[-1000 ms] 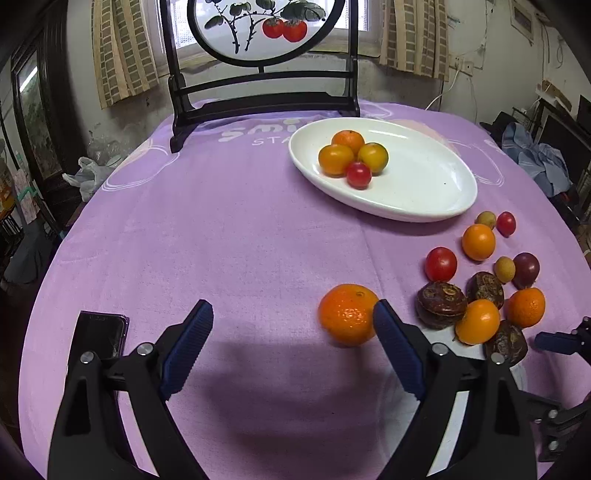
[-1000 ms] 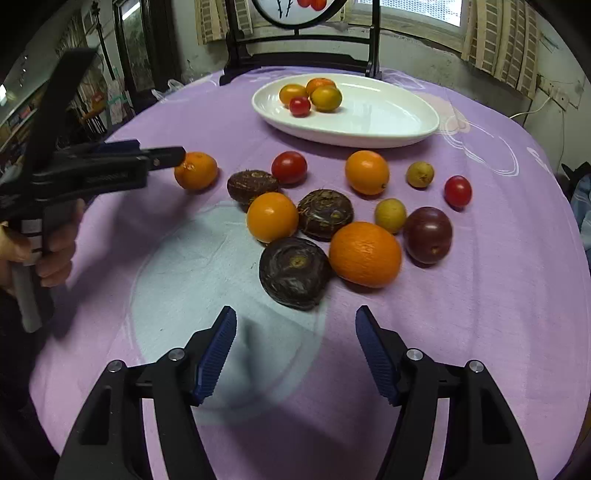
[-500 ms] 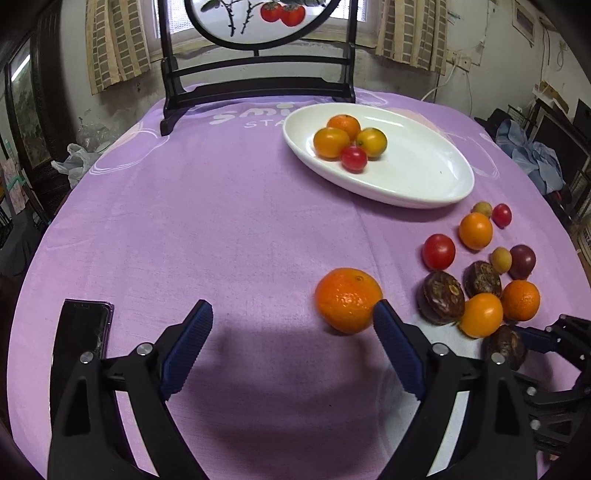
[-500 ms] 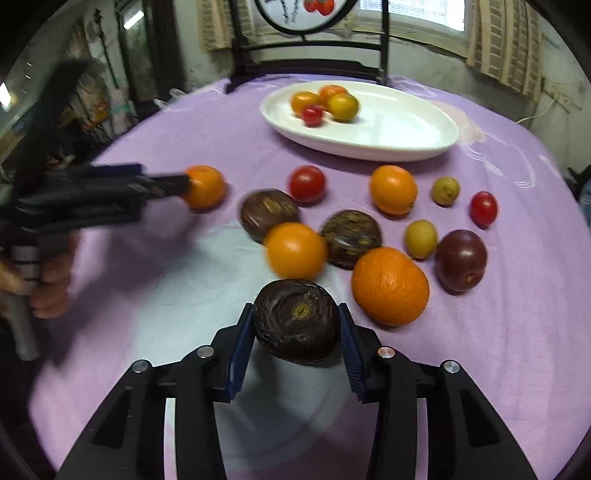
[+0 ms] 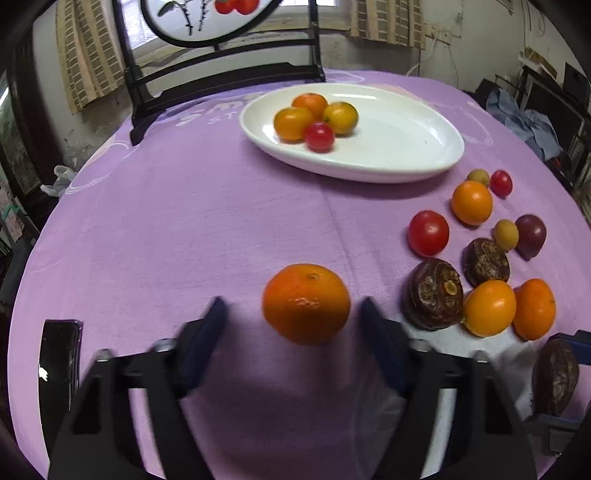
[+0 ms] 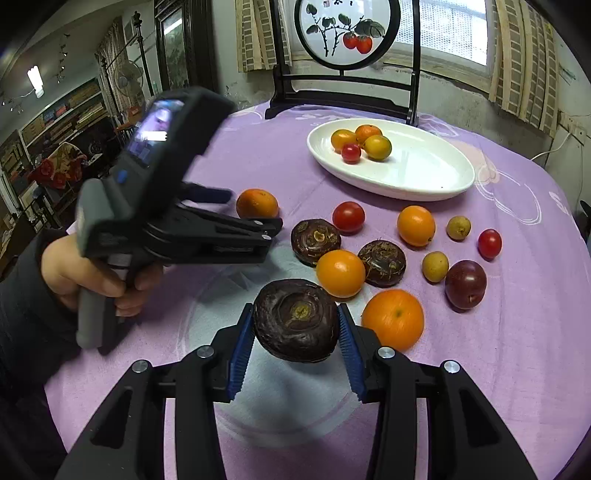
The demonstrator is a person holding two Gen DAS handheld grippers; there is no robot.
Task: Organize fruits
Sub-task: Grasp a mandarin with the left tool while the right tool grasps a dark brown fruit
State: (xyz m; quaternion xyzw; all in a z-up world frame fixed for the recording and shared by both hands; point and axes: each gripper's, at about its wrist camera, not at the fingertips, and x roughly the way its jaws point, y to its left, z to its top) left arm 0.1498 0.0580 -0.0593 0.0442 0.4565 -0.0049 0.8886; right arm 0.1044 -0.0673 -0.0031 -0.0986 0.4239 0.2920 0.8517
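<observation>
An orange (image 5: 306, 301) lies on the purple tablecloth between the jaws of my left gripper (image 5: 293, 317). The jaws are closing, and a small gap still shows on each side of the fruit. My right gripper (image 6: 295, 325) is shut on a dark brown round fruit (image 6: 295, 319) and holds it just above the cloth. That held fruit also shows at the lower right of the left wrist view (image 5: 556, 376). The white oval plate (image 6: 417, 170) stands farther back with three orange-yellow fruits and a red tomato (image 6: 351, 152) in it.
Several loose fruits lie right of centre: oranges (image 6: 393, 317), two dark brown fruits (image 6: 316, 240), red tomatoes (image 6: 348, 216), small yellow ones and a purple one (image 6: 465, 283). A black phone (image 5: 59, 354) lies near the left edge. A dark framed screen (image 6: 343, 33) stands behind the plate.
My left gripper moved forward and down, and its jaws narrowed around the orange. My right gripper shut on the dark brown fruit and raised it a little.
</observation>
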